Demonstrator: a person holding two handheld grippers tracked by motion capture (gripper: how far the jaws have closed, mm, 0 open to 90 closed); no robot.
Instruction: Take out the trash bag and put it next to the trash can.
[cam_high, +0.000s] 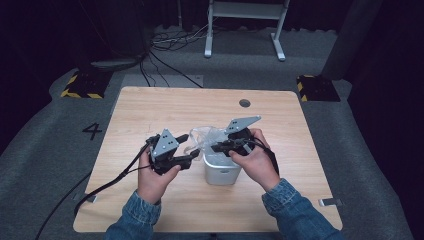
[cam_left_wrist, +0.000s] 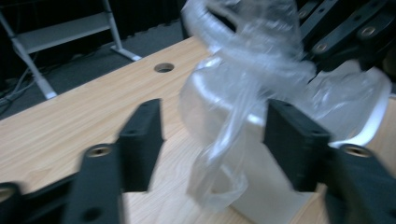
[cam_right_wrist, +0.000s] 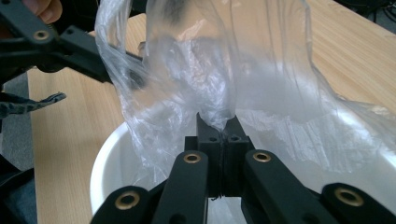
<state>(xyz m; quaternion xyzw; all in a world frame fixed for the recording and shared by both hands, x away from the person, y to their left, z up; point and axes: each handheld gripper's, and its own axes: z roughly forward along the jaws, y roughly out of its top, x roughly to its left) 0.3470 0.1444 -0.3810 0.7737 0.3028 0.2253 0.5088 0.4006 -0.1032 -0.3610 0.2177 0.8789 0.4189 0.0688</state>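
Note:
A small white bin (cam_high: 222, 170) stands on the wooden table (cam_high: 165, 107) near its front middle. A clear plastic bag (cam_high: 207, 136) hangs crumpled over the bin's rim and rises above it. My right gripper (cam_right_wrist: 218, 128) is shut on a fold of the bag (cam_right_wrist: 233, 60), just above the bin's rim (cam_right_wrist: 105, 158). My left gripper (cam_left_wrist: 217, 135) is open beside the bin (cam_left_wrist: 275, 196), and a twisted strand of the bag (cam_left_wrist: 252, 70) hangs between its spread jaws. In the high view the left gripper (cam_high: 192, 147) sits left of the bin and the right gripper (cam_high: 215, 147) above it.
A round cable hole (cam_high: 244, 103) lies in the table's far middle. A white metal frame (cam_high: 245, 25) stands on the grey floor beyond the table. Black cables (cam_high: 100, 187) trail off the left front edge.

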